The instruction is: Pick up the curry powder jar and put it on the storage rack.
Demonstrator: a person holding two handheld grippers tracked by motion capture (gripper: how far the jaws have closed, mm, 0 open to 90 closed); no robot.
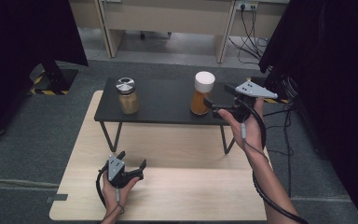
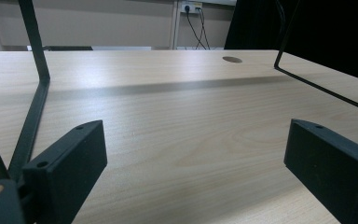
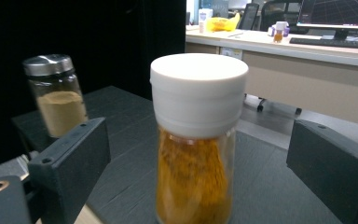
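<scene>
Right gripper [image 3: 200, 154] jaws standing spread, flanking orange-filled glass jar with white plastic lid [image 3: 196, 140], pads clear; jar base cut off. Left gripper [image 2: 196, 163] jaws gaping, holding nothing.

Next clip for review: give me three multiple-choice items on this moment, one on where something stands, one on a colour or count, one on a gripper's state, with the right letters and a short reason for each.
1. Where does the jar with the white lid stand?
A. on the black shelf
B. on the floor
C. in the left gripper

2. How many jars are on the black shelf?
A. one
B. two
C. four

3. How do the jaws of the right gripper stand?
A. clamped on the metal-lidded jar
B. shut with nothing between them
C. open, with the jar with the white lid between them and clear of both pads

Answers:
1 A: the high view shows it upright on the dark raised board.
2 B: only the white-lidded and metal-lidded jars stand there.
3 C: the right gripper view shows gaps on both sides of the jar.
</scene>
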